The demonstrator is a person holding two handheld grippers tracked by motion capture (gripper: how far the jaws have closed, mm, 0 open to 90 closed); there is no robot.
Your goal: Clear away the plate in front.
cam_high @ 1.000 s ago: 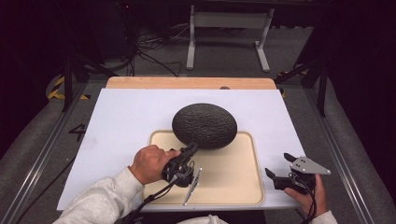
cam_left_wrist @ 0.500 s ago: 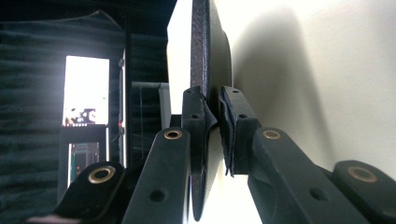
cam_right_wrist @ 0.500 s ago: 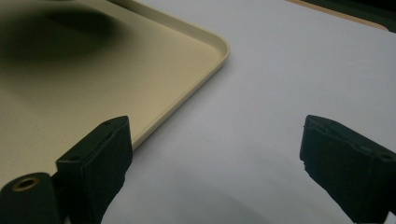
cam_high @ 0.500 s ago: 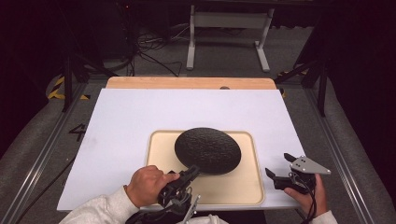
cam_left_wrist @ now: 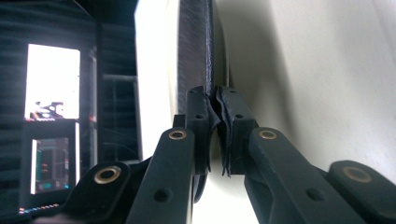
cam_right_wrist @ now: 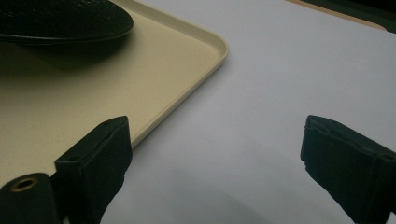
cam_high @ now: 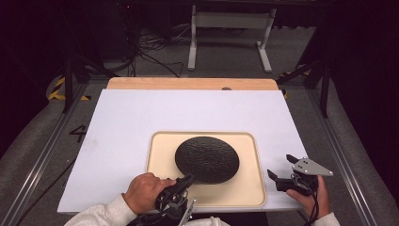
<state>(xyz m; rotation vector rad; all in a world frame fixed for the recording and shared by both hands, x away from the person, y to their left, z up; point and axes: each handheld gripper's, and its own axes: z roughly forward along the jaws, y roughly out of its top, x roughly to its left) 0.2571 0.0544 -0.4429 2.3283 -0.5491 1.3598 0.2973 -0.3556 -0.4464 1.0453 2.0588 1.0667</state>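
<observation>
**Black textured disc pinched at its near edge over the cream tray**

Black and pebbled, the round flat disc (cam_high: 207, 159) sits at the centre of the rectangular cream plastic tray (cam_high: 162, 146), which lies on the white sheet covering the table (cam_high: 141, 113). A strip of bare wood (cam_high: 188, 83) runs along the table's far edge at 12 o'clock.

Down at 7 o'clock from the disc, the left gripper (cam_high: 184, 180) comes in from the bottom of the high view, held by the person's left hand (cam_high: 143, 190) with a pale grey sleeve (cam_high: 101, 214) behind it. Its tip meets the disc's near rim. In the left gripper view the camera is rolled on its side, and the two black jaws are pressed together on the thin edge of the disc (cam_left_wrist: 198, 51), with the cream tray (cam_left_wrist: 299, 70) behind it. That is a firm pinch, pads squeezed against the rim.

Over at 4 o'clock from the tray, the right gripper (cam_high: 282, 172) rests in the person's right hand (cam_high: 308, 197) near the table's front corner, grey plate on top. Its jaws stand wide apart with nothing between them. From the right gripper view, the tray's rounded corner (cam_right_wrist: 205, 46) lies at 10 o'clock, the disc (cam_right_wrist: 60, 21) raised a little off the tray floor with a shadow beneath, and white sheet (cam_right_wrist: 280, 70) ahead.
</observation>
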